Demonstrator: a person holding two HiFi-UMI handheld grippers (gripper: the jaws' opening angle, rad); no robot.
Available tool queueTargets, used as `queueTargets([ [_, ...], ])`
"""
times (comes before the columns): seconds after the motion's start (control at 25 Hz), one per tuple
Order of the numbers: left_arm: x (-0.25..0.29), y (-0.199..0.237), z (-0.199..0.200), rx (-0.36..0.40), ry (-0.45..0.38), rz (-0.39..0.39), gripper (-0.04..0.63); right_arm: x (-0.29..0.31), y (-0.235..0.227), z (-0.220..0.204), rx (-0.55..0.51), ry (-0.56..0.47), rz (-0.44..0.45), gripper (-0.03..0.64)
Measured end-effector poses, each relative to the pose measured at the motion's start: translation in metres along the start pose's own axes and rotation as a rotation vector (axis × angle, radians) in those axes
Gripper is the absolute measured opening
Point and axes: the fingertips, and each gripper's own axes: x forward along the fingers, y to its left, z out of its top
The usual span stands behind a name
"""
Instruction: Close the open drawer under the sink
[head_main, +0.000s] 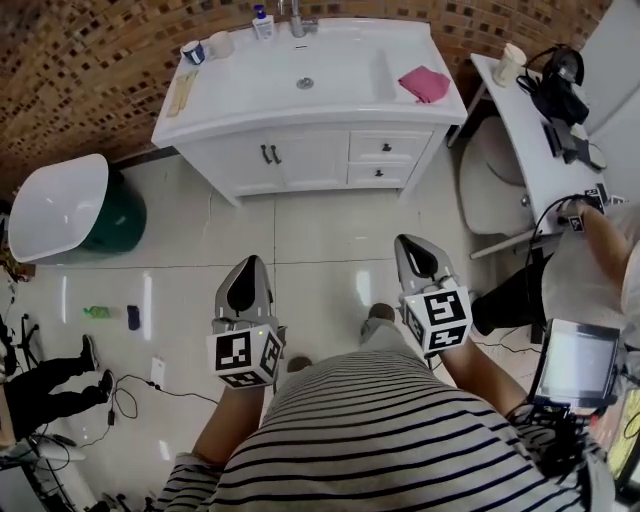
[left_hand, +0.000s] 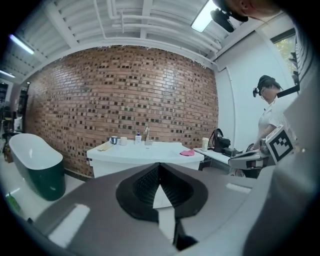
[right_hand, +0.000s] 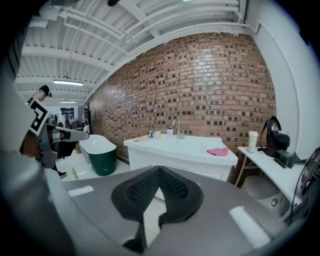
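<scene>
Two grippers (head_main: 249, 265) (head_main: 412, 245) are hanging in the air. One pink cloth (head_main: 424, 83), two cups (head_main: 193, 52) (head_main: 219, 43) and one bottle (head_main: 263, 22) are sitting on the one sink (head_main: 340, 60), and two drawers (head_main: 390, 147) (head_main: 380, 173) are showing under it. One bathtub (head_main: 60, 205) is standing off to the side.

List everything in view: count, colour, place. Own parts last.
sink cabinet: 1, white, against the brick wall
tap: 1, metal, back of sink
cloth: 1, pink, countertop right
soap bottle: 1, white with blue cap, left of tap
cups: 2, one blue-and-white, one white, countertop back left
bathtub: 1, white inside, green outside, left of cabinet
toilet: 1, white, right of cabinet
side table: 1, white, far right
bag: 1, black, on side table
bottle: 1, green, on floor left
left hand-held gripper: grey, shut, empty
right hand-held gripper: grey, shut, empty
</scene>
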Motion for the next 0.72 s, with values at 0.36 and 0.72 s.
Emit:
queueTargets([
  [0.36,-0.121,0.091,-0.020,0.010,-0.005,-0.085,0.014,-0.042,0.172,0.006,0.064,-0.048,-0.073,0.000],
  [0.72,-0.201,0.102,-0.040,-0.017,-0.006,-0.112,0.014,-0.097,0.251,0.018,-0.001,-0.116,-0.043,0.000],
])
